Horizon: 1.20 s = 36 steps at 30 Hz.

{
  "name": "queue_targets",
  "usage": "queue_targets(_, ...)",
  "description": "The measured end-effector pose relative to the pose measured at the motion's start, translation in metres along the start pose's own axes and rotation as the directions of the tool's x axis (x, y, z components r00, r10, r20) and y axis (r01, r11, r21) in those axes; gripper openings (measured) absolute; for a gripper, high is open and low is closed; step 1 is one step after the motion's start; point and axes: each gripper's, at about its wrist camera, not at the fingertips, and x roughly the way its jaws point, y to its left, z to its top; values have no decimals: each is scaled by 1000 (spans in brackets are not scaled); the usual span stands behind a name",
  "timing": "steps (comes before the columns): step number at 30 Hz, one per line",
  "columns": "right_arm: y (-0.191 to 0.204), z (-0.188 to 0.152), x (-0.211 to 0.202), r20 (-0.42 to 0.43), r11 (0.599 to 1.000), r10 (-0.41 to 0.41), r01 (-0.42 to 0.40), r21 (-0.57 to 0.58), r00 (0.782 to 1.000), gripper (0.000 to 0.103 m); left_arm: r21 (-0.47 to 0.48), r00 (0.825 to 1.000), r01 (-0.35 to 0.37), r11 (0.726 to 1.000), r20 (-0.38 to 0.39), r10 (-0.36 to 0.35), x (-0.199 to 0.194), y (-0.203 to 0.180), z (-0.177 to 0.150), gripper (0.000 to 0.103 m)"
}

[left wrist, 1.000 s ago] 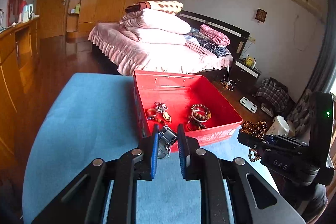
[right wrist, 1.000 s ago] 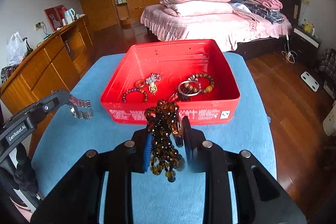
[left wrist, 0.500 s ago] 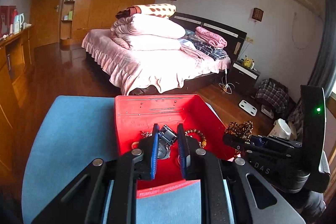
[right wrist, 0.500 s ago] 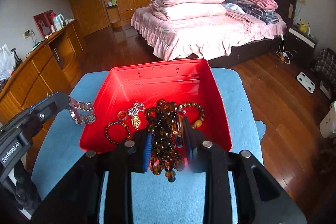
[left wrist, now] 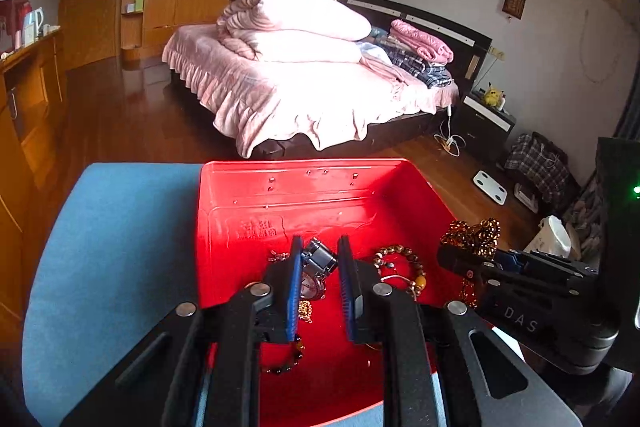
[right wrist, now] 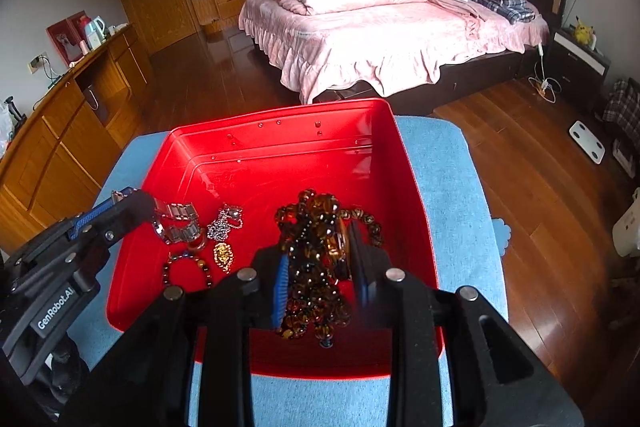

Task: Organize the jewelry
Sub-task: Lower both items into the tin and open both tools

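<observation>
Red tin box on a blue cloth sits under both grippers: the left gripper clamps a metal watch, and the right gripper clamps an amber bead necklace. Both loads hang above jewelry already lying inside the box. Released carelessly, the dangling beads could tangle with the bracelets below, or the watch could drop hard on them.

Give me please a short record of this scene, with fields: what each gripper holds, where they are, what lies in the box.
left gripper: shut on a metal watch
right gripper: shut on an amber bead necklace
position: both above the red box
box stands on: blue cloth
already in box: bead bracelets, silver chain, gold pendant
</observation>
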Motion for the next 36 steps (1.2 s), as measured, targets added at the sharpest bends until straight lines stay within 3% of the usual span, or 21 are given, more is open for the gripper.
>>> queue_targets(4, -1, -1, 9, -23, 1000, 4, -4, 3, 1000, 28, 1, 999, -15, 1000, -32, 16, 11, 2, -6, 17)
queue_targets(6, -1, -1, 13, -26, 1000, 3, -3, 3, 1000, 34, -8, 999, -18, 1000, -49, 17, 16, 4, -8, 18)
queue_targets(7, -1, -1, 13, -22, 1000, -5, 5, 1, 1000, 46, -11, 998, -16, 1000, -57, 15, 18, 5, -9, 18)
queue_targets(8, -1, -1, 12, -12, 1000, -9, 9, -1, 1000, 50, -13, 998, -14, 1000, -59, 14, 18, 6, -10, 18)
queue_targets(10, 0, -1, 10, 1, 1000, -23, 23, -12, 1000, 50, -8, 998, -25, 1000, -50, 24, 15, 5, -10, 23)
queue_targets(15, -2, -1, 2, 17, 1000, -24, 24, -7, 1000, 50, -1, 999, -34, 999, -25, 34, 2, 3, -11, 23)
queue_targets(19, -3, -4, -7, 36, 1000, -23, 23, -9, 999, 50, 1, 999, -45, 999, 1, 45, -11, 4, -12, 36)
queue_targets(29, 1, -26, -36, 83, 1000, -11, 13, -16, 997, 51, 19, 996, -76, 997, 58, 75, -48, 5, -26, 54)
queue_targets(33, 5, -41, -52, 114, 999, -17, 20, -27, 993, 58, 19, 994, -84, 996, 71, 82, -65, 8, -39, 58)
queue_targets(36, 9, -55, -66, 140, 999, -12, 17, -33, 990, 64, 8, 992, -84, 996, 97, 82, -83, 12, -51, 72)
